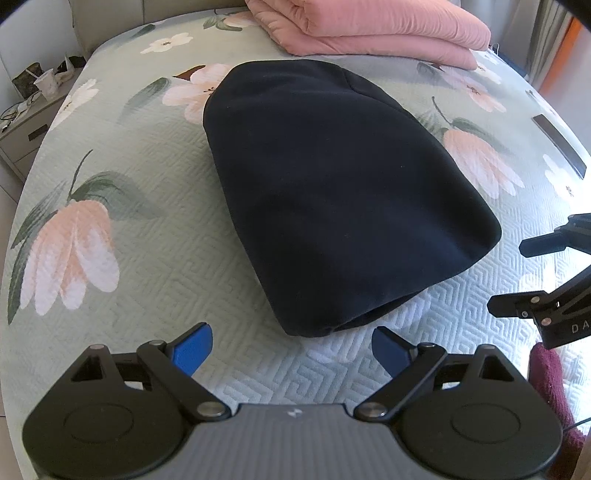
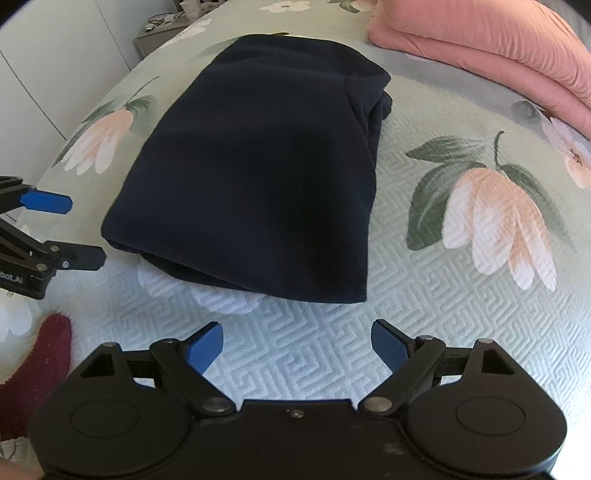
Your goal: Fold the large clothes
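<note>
On the floral bedspread (image 1: 110, 332) ahead, the dark garment (image 1: 332, 192) lies as a compact folded bundle. My left gripper (image 1: 291, 347) and right gripper (image 2: 297, 347) gape wide, empty; folding looks nearly finished.

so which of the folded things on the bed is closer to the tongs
The dark navy garment, lying just ahead of both open tongs. The pink quilt sits farther back, at the head of the bed.

Home bedroom, floral quilted bedspread (image 1: 122, 147), folded pink duvet (image 1: 369, 26), nightstand (image 1: 26, 133)
</note>
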`<state>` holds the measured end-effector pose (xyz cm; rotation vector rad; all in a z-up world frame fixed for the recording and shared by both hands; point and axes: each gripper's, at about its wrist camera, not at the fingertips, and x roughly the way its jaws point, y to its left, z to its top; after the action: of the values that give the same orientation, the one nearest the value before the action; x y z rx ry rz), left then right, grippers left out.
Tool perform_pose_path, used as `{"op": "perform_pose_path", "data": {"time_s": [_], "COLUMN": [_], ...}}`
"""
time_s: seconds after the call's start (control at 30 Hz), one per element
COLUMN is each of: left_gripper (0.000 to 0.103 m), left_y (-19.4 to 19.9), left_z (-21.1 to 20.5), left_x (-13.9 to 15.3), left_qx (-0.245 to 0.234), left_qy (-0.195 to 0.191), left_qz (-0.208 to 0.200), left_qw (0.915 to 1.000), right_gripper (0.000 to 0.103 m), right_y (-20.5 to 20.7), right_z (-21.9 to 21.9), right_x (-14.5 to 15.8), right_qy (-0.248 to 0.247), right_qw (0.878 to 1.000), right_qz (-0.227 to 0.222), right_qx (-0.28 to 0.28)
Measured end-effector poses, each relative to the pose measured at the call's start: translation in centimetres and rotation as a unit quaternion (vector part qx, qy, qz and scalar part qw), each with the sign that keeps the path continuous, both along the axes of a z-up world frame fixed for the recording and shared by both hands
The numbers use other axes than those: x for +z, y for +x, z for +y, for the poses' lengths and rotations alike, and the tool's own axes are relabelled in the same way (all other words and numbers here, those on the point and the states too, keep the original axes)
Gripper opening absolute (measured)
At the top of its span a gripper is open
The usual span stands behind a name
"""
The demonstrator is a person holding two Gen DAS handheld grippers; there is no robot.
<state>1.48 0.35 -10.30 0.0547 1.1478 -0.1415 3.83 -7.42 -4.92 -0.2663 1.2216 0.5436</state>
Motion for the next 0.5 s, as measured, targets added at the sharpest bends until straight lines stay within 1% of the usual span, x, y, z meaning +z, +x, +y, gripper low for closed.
{"op": "perform_pose_path", "data": {"time_s": [0.5], "left_gripper": [0.095], "left_y": [0.06], "left_z": [-0.05], "left_x": [-0.15], "left_qx": [0.004], "left_qy": [0.000], "left_qz": [0.003], "left_qw": [1.0000], "right_gripper": [0.102], "right_y": [-0.28], "right_z": [0.25], "right_x": [0.38], "right_qy": [0.005], "right_qw": [1.000], "right_qz": [-0.001], "right_qx": [-0.001]}}
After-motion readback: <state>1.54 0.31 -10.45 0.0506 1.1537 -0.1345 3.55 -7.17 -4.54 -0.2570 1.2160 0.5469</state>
